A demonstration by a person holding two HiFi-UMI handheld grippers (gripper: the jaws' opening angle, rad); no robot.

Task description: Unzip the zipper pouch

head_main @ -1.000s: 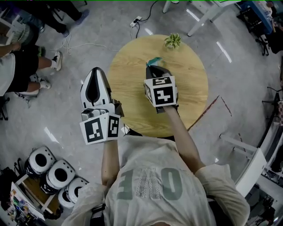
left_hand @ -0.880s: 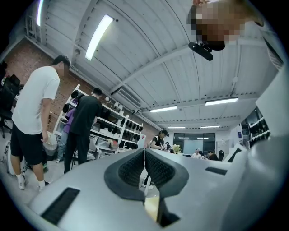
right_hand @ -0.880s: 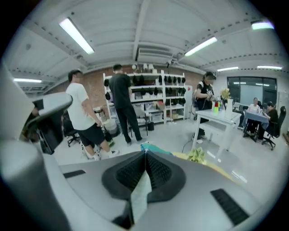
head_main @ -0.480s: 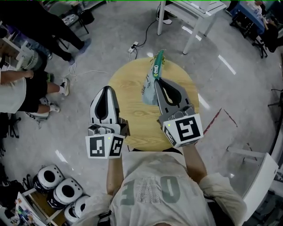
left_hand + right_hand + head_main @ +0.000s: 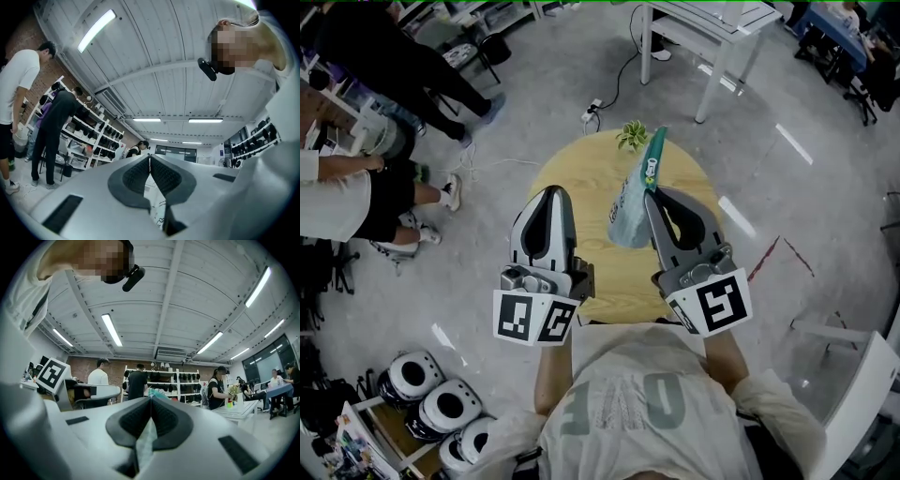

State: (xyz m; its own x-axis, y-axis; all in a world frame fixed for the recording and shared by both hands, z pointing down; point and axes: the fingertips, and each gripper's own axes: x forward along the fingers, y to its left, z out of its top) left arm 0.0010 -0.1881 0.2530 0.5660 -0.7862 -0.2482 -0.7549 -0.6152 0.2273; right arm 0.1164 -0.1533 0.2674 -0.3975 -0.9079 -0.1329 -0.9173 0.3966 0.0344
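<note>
Pouch (image 5: 628, 214) is now hanging above the desk (image 5: 572, 169), lifted by the right gripper (image 5: 650, 194) pinching it, while the closed, empty left gripper (image 5: 551, 191) is coming up to help unzip.

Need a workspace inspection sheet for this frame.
Surface: round wooden table.
Job's things: pouch held up over the table; zip state unclear.
Clutter: small plant at the table's far edge.
Grippers: right gripper shut on the pouch; left gripper shut, empty, apart from it.
Cables: cable and power strip on the floor beyond the table.
Surroundings: people standing at left; white table behind.
</note>
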